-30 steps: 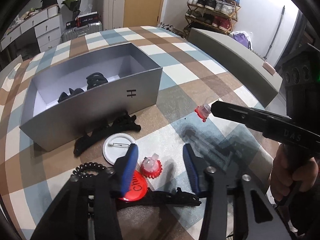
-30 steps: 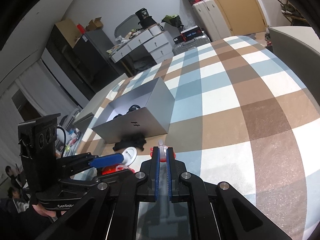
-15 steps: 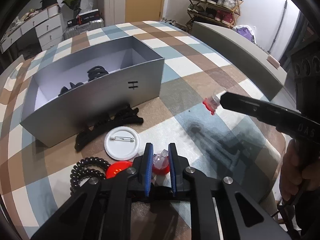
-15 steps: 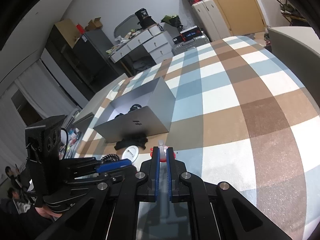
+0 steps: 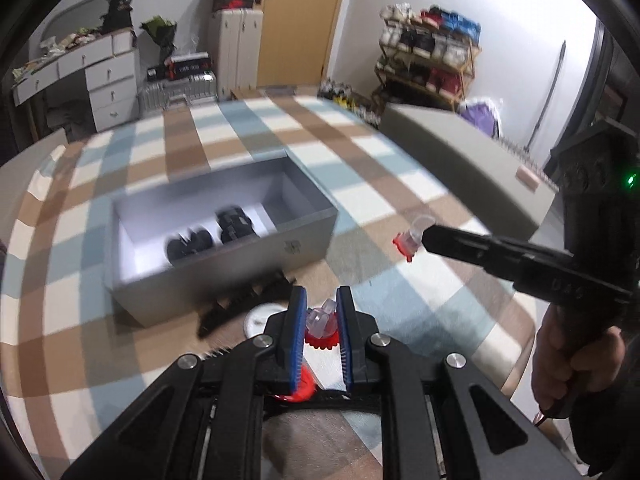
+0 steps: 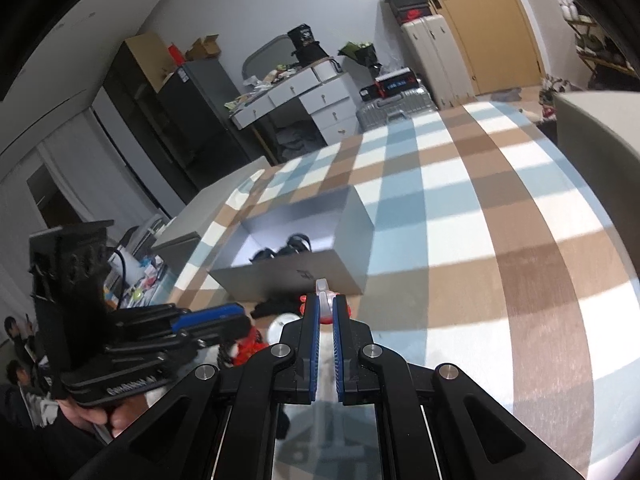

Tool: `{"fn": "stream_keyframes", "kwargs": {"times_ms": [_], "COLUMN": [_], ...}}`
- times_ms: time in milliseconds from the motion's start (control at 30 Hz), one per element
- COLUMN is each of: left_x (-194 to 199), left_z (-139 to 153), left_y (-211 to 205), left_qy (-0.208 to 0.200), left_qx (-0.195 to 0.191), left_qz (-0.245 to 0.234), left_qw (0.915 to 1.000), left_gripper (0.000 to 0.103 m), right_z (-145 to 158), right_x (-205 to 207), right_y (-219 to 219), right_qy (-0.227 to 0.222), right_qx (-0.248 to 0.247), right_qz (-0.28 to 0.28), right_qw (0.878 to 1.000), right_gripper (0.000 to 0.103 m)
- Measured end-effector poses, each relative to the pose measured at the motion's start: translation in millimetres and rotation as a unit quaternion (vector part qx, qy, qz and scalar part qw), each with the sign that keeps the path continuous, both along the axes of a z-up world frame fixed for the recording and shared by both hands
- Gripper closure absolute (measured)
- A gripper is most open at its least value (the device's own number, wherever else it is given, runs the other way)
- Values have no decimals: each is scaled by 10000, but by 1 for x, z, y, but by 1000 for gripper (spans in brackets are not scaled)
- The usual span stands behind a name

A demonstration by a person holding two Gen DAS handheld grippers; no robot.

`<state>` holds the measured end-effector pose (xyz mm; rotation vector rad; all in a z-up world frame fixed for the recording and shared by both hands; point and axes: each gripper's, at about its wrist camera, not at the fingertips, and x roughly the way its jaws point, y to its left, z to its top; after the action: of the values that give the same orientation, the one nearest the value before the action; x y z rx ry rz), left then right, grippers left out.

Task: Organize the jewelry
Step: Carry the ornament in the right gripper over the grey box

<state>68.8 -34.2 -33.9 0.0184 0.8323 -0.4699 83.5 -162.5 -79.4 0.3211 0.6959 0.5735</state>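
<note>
A checked cloth of blue, brown and white (image 5: pixel 400 184) covers the whole table. On it sits one open grey box (image 5: pixel 224 264), and inside lie two black hair clips (image 5: pixel 212 236), side by side on the white floor of the box.

Against the near wall of the box, out on the cloth, lies one long black hair claw (image 5: pixel 244 300), partly hidden behind the left gripper. Beside it is one round white badge (image 5: pixel 260 318), also half covered, and nearer still a red badge (image 5: pixel 306 384) shows only as a sliver under the fingers.

There are two small red-and-clear trinkets, one to each gripper. The left gripper (image 5: pixel 321 312) is pinched tight on the first trinket (image 5: pixel 320 326), which is clear of the cloth, just near of the box. The right gripper (image 6: pixel 325 312) is pressed together on the second trinket (image 5: pixel 410 238), held in the air to the right of the box; a hand (image 5: pixel 576 360) grips its handle.

Far off stand a white chest of drawers (image 5: pixel 104 88), suitcases (image 5: pixel 236 52) and one shoe rack (image 5: pixel 428 60).
</note>
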Motion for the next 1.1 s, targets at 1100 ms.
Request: {"fn": "stream_keyframes", "kwargs": {"times_ms": [1100], "left_x": [97], "left_z": [-8], "left_y": [48], "left_qy": [-44], "left_qx": [-474], "left_qz": [580], "left_qw": [9972], "left_gripper": [93], "right_z": [-3], "right_x": [122], "right_y": [86], "right_qy": [162], "right_qx": [-231], "right_qz": [692], "right_qw": [9972], "right_gripper": [97]}}
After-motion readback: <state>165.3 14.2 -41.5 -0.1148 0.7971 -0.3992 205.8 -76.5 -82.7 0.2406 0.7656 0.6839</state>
